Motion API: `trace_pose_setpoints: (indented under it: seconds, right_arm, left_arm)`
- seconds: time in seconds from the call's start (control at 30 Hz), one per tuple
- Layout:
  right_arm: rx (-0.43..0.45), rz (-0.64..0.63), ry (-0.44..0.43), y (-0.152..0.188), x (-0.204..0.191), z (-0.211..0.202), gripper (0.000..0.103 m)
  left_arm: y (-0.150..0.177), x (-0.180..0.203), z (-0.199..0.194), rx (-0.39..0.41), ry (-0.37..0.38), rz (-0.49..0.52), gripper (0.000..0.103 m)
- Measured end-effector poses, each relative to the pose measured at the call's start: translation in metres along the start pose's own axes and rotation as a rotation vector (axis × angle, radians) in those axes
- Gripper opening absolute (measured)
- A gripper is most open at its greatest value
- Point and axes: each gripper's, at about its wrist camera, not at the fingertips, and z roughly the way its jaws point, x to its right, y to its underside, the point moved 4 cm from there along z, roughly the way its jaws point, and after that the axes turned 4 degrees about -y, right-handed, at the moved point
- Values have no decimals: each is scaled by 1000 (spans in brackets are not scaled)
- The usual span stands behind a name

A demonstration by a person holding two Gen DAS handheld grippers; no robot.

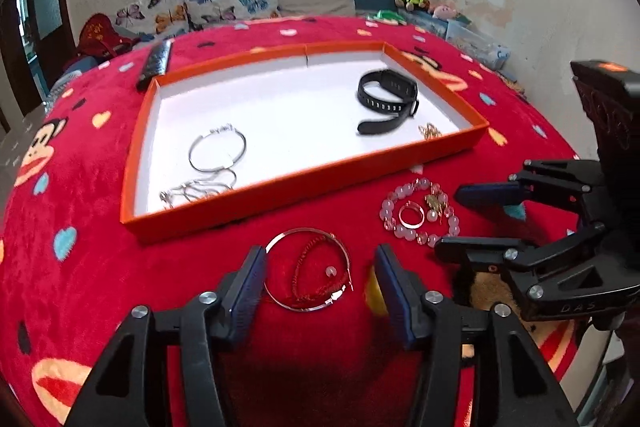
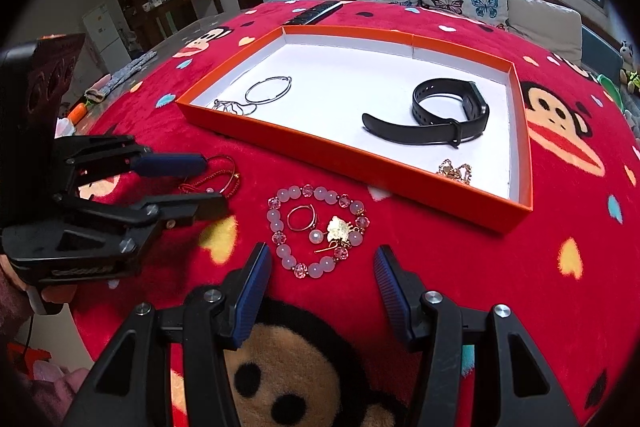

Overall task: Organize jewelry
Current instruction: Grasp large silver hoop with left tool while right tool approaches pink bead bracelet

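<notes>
Blue-padded jaws of the left gripper (image 1: 320, 277) stand spread around a gold bangle (image 1: 308, 270), nearer than the orange tray (image 1: 304, 183); right gripper (image 2: 320, 277) jaws spread before a pink bead bracelet (image 2: 316, 227). Bare red blanket (image 1: 100, 247) flanks both.

Watch (image 1: 387, 101) in tray (image 1: 304, 183)
</notes>
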Motion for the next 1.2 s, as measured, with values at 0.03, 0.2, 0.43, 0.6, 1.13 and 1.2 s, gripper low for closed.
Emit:
trace_pose_setpoints:
  seconds: [0.03,0.2,0.43,0.6,1.13,1.2]
  right_arm:
    - [0,0,-1,0,0,0,59]
    - [3,-1,-8,-1,1,1,59]
    - [7,-5,-13,-2,0,2,59]
    - [10,-5,-14,-3,0,2,59]
    - [14,-5,3,-3,0,2,59]
    - [13,-1,-1,-3,1,2,59]
  left_arm:
    - [-1,-1,-2,10,5,-2,68]
    - [-4,-4,0,8,-25,17,72]
    - [-3,-9,15,-28,-28,61,69]
    - [-3,-9,20,-34,-24,85,62]
    - [-2,-10,-1,25,-4,65,52]
    - [-3,-8,-9,46,-1,69,52]
